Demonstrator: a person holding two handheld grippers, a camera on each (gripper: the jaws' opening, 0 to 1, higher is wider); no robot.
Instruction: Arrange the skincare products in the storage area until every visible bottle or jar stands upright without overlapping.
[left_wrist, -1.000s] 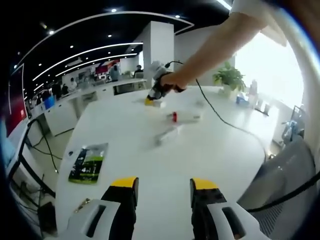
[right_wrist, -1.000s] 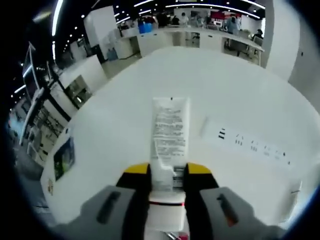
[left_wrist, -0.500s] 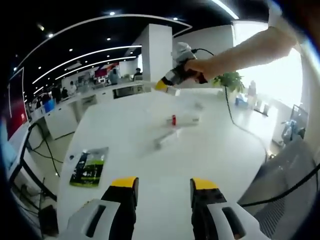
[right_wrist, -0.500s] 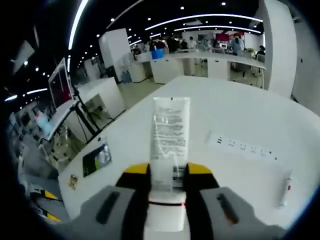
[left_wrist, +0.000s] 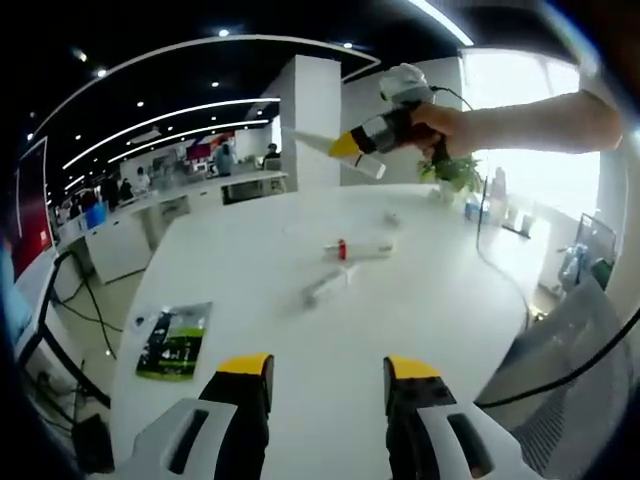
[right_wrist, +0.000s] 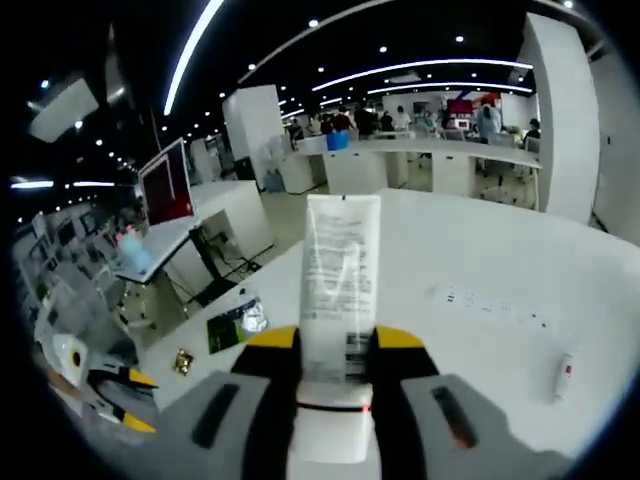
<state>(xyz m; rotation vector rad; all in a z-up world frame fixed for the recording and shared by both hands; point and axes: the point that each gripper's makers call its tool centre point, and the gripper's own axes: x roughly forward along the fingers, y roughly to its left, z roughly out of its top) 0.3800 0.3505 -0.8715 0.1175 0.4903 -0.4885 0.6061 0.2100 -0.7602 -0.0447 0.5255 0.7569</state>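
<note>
Right gripper view: the right tongs (right_wrist: 337, 345) are clamped on a white tube (right_wrist: 340, 285), held near its capped end. Its long axis runs straight out from the jaws toward 12 o'clock, crimped end farthest from the tongs. The tube is lifted clear of the white bench (right_wrist: 480, 330). A small red-capped tube (right_wrist: 563, 377) lies flat on the bench at 4 o'clock, and a dark packet (right_wrist: 232, 325) lies near the bench edge at 9 o'clock.

Left gripper view: the left tongs (left_wrist: 327, 385) stand wide apart with nothing between them, low over the near bench (left_wrist: 250, 260). The right tongs (left_wrist: 352, 143) appear aloft at 1 o'clock with the tube projecting toward 9 o'clock. This view also shows two products lying flat at mid-bench: the red-capped tube (left_wrist: 360, 247) and a pale tube (left_wrist: 325, 288) just nearer.

Judgement: the held tube must be turned cap-down before it is set on the bench. The left tongs are nearer the two lying tubes.
</note>
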